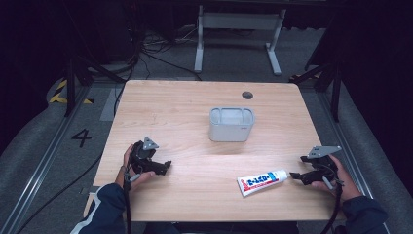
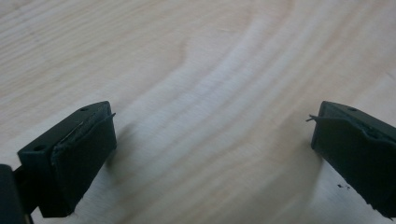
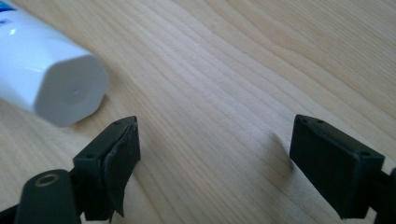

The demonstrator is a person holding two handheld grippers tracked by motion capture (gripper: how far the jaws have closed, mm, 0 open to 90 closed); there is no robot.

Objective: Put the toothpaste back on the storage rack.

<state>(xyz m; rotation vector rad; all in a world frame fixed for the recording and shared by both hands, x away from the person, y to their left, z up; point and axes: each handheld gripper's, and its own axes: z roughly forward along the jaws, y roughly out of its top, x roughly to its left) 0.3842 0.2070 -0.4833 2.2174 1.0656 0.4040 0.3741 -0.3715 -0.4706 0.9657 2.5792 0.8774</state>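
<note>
because the toothpaste tube point(image 1: 262, 182) lies flat on the worktop point(image 1: 195, 105) with its cap just beside the right claw point(image 1: 295, 175), that claw gapes wide to grab it; the left claw point(image 1: 167, 166) rests wide, empty.

Counting from the table point(image 1: 195, 97): 1 toothpaste tube point(image 1: 262, 182) lying on it, 1 grey bin point(image 1: 232, 124) sitting mid-table, 2 grippers resting on it — left gripper point(image 1: 165, 167), right gripper point(image 1: 295, 175) — w/ 2 hands holding them.

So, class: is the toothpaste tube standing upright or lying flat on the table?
Lying flat. The toothpaste tube rests lengthwise on the table, its white cap pointing sideways toward the right gripper.
</note>
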